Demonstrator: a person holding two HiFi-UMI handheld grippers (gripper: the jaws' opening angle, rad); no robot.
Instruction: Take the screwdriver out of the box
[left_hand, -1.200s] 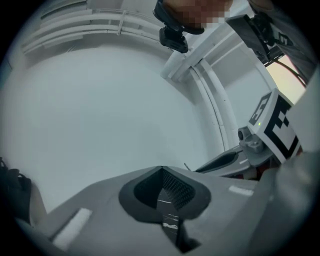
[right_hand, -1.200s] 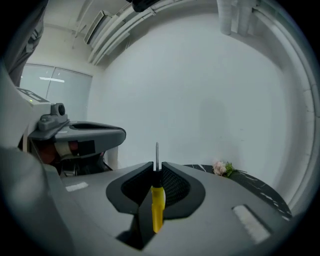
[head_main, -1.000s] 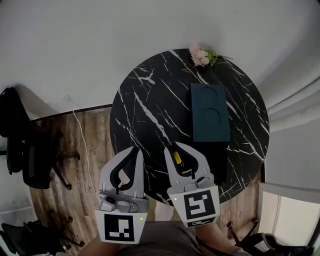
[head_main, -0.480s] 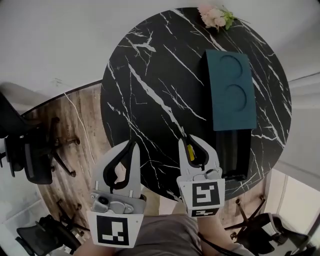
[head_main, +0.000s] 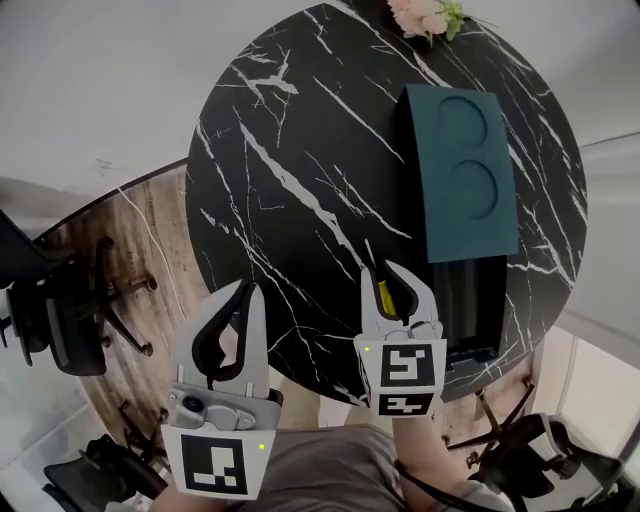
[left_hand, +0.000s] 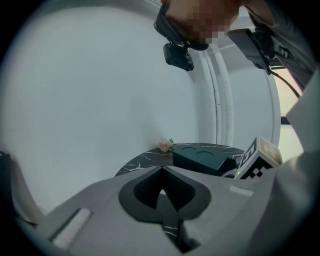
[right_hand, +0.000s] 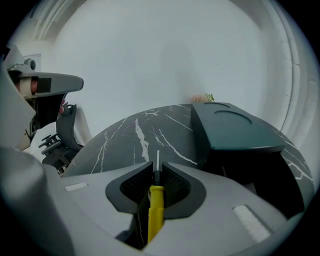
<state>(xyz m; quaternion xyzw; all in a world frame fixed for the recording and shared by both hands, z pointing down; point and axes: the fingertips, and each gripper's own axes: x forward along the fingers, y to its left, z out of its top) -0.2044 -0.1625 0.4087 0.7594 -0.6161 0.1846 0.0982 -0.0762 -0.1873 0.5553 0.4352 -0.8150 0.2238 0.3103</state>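
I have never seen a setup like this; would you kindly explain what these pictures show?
No robot here: a person holds a gripper in each hand. The head view comes from a camera on the person's head, looking down; the two gripper views come from cameras riding on the grippers, looking along their fingers. Below is a round black marble table with a dark teal box, its near end open, and pink flowers at the far edge. The left gripper is shut and empty. The right gripper holds a yellow-handled screwdriver; its fingers have just been opening slightly, with the screwdriver between them.
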